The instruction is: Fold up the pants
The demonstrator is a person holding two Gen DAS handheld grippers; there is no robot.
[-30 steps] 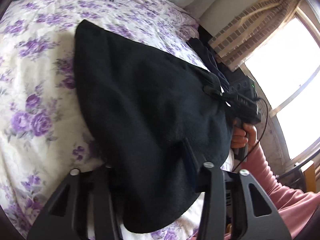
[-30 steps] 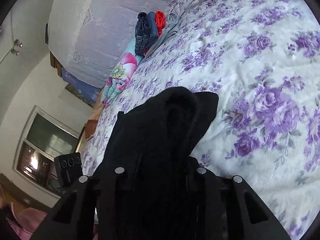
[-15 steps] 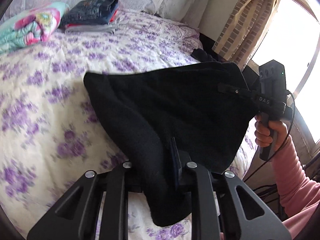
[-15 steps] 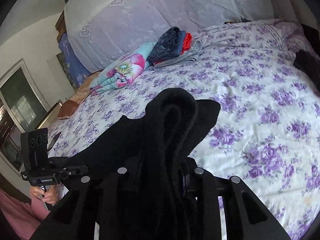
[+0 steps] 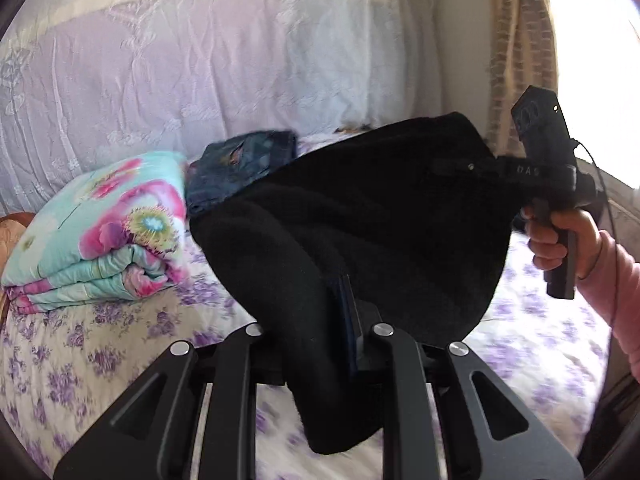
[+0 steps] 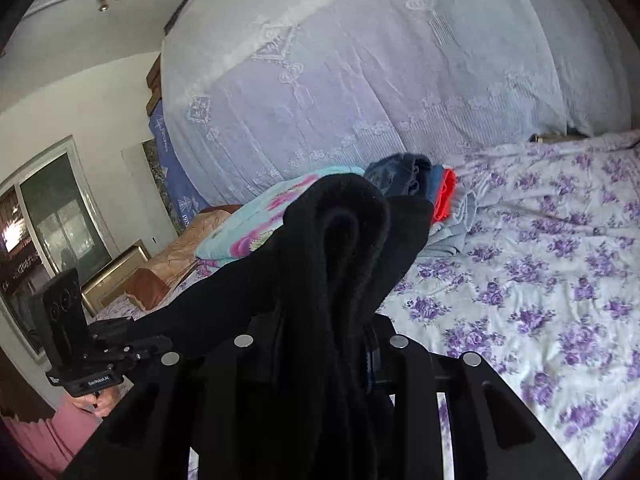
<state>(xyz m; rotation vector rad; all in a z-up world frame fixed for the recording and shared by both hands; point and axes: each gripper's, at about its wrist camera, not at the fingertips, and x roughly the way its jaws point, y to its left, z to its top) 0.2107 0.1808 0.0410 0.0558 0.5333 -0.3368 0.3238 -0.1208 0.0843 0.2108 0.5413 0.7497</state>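
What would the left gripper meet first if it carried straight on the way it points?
Beyond the black pants clamped in the left gripper, the line probably reaches the folded jeans on the bed first, with the draped white backdrop behind. Depth is hard to judge in the fisheye view.

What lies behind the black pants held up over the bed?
Behind the black pants a folded denim stack shows on the floral bedspread, beside a folded floral quilt. The pants cover the stack's right part and the bed behind.

Bedroom clutter at the headboard end

A folded floral quilt [image 5: 100, 224] lies beside stacked jeans [image 5: 244, 160] (one red garment [image 6: 446, 196] among them) on the purple-flowered bedspread [image 6: 540, 280].
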